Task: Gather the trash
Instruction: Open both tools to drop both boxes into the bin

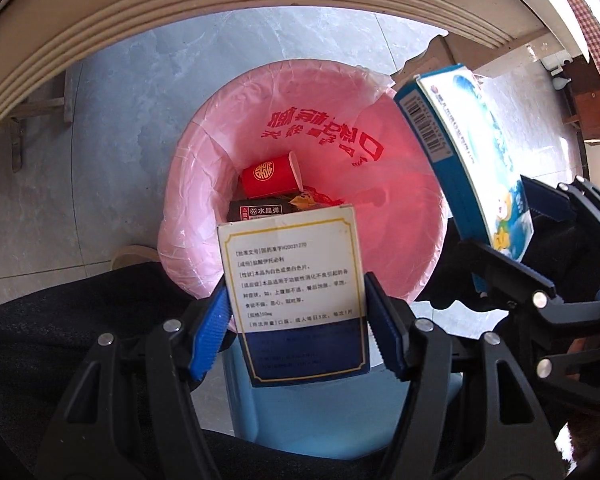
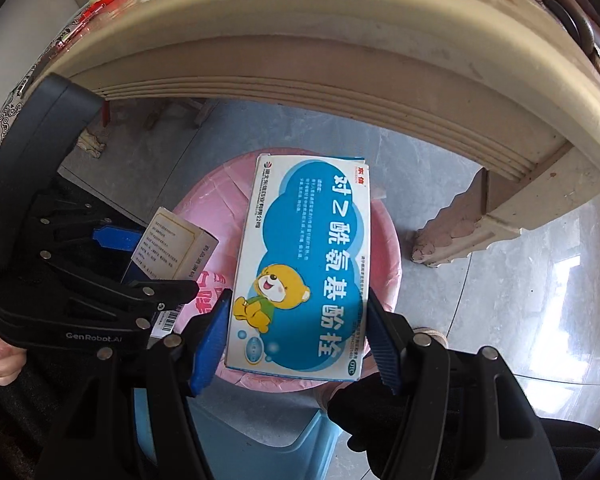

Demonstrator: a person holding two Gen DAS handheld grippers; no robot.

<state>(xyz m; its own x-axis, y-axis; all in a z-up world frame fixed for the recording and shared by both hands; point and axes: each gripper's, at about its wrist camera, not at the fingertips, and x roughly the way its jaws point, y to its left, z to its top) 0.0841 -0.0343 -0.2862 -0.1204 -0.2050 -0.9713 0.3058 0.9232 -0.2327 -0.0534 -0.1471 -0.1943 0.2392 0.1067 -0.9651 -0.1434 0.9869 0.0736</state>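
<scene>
Grey floor tiles (image 1: 140, 92) under the cream table (image 2: 340, 40); pink-lined trash bin (image 1: 204, 152) directly below both hands. My left tongs (image 1: 296, 328) pinch a white-and-navy medicine box (image 1: 296, 276), held upright over the near rim. My right tongs (image 2: 300, 336) pinch a blue cartoon-bear box (image 2: 304, 264) above the bin opening. Bin already contains a red paper cup (image 1: 268, 178) and a dark packet (image 1: 260, 211).

2 medicine boxes (image 1: 296, 276) (image 2: 304, 264) above pink-lined bin (image 1: 204, 168).
</scene>
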